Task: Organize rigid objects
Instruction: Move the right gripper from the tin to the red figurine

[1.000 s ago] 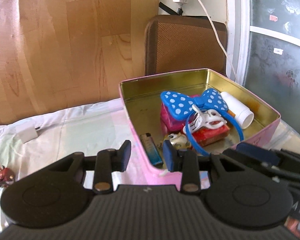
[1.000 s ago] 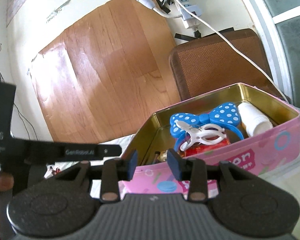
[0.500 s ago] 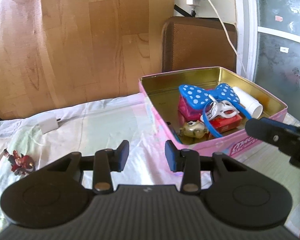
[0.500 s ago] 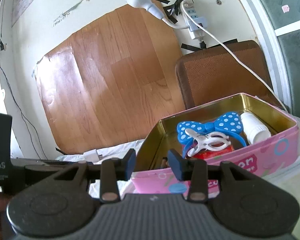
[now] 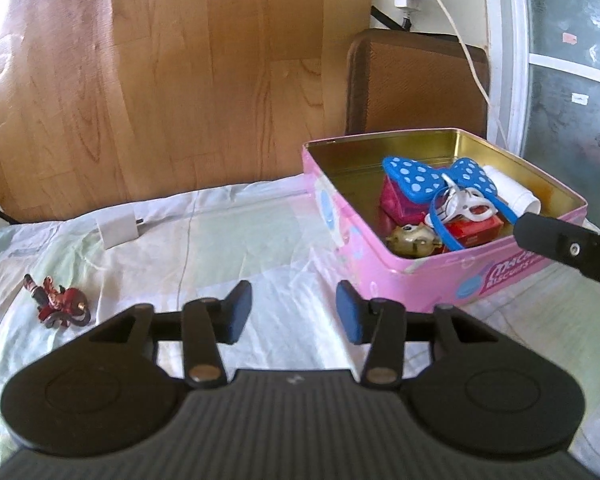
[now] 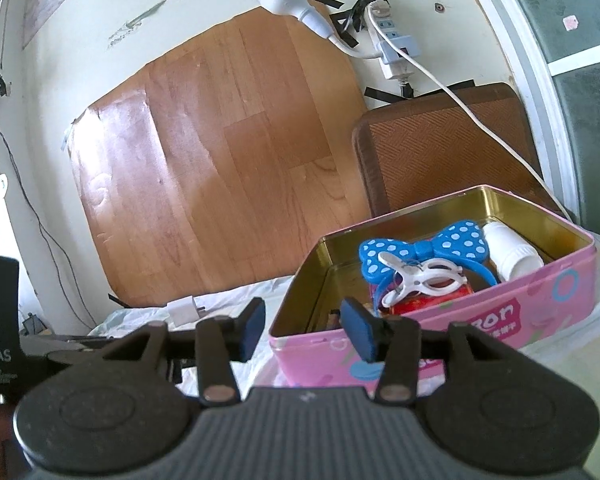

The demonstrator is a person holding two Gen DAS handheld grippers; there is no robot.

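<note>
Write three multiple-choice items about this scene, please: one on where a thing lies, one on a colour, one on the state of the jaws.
1. Where does the red figurine lie?
A. inside the tin
B. on the cloth, outside the tin
C. between the left jaws

2. What colour is the dotted bow in the pink tin?
A. blue
B. green
C. yellow

3. How stand the jaws of the left gripper?
A. shut on the figurine
B. shut on nothing
C. open, holding nothing

Answers:
1 B, it rests on the pale cloth far left of the tin.
2 A, blue with white dots.
3 C, a wide gap shows only cloth between them.
</note>
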